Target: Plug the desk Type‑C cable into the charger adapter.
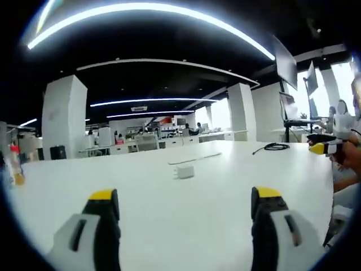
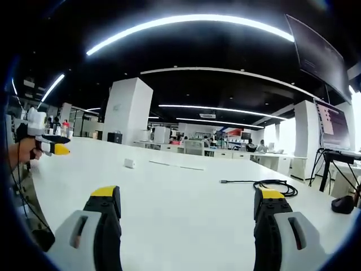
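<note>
On the white desk [image 1: 169, 203], the left gripper [image 1: 186, 206] hovered with jaws spread wide, holding nothing; the white charger adapter [image 1: 184, 171] lay ahead of it, the coiled black Type-C cable [image 1: 274, 147] farther right. The right gripper [image 2: 189, 204] was likewise agape and empty, with the adapter [image 2: 130, 163] and cable [image 2: 271, 185] lying well apart.

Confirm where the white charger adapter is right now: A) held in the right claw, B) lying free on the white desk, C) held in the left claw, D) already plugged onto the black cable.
B: the charger adapter lies alone on the desk, ahead of the open, empty left claw, apart from the black cable.
</note>
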Demonstrator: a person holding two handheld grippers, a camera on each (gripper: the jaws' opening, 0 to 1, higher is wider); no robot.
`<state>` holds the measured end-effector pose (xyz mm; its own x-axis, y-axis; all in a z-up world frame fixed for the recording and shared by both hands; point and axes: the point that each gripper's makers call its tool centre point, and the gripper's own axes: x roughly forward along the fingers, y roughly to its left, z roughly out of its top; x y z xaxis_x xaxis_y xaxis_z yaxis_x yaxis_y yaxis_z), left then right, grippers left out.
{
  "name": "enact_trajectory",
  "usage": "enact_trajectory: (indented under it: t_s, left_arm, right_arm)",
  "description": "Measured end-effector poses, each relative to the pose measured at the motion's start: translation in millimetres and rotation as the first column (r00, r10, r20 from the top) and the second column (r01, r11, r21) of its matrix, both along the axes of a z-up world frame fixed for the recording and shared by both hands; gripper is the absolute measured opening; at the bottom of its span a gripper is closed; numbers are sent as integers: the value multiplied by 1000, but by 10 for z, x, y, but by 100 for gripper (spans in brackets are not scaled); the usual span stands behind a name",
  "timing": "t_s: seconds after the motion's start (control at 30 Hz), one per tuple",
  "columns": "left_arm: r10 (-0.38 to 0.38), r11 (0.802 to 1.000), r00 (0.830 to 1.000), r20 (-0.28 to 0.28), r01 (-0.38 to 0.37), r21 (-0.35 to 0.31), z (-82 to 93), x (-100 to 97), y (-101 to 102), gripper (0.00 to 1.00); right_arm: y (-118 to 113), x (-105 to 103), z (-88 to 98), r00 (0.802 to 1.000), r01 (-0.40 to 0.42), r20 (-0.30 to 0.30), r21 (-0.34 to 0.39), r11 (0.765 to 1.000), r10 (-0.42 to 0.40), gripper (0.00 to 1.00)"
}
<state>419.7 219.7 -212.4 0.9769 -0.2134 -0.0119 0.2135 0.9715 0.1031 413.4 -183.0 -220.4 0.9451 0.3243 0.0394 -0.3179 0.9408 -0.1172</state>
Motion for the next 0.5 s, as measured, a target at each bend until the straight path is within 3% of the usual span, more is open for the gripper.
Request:
enact_trajectory:
  t_s: [0.33,0.5]
  left_arm:
    - [-72,996,995,-69,76,52,-12,330,-3,96]
    - [-155,980,976,-155,172,104,-97,477,-126,96]
  right_arm:
    - [20,8,-40,1000,-6,-12,-6,1000,6,100]
    - [28,16,-39,1000,-8,-12,-6,1000,8,100]
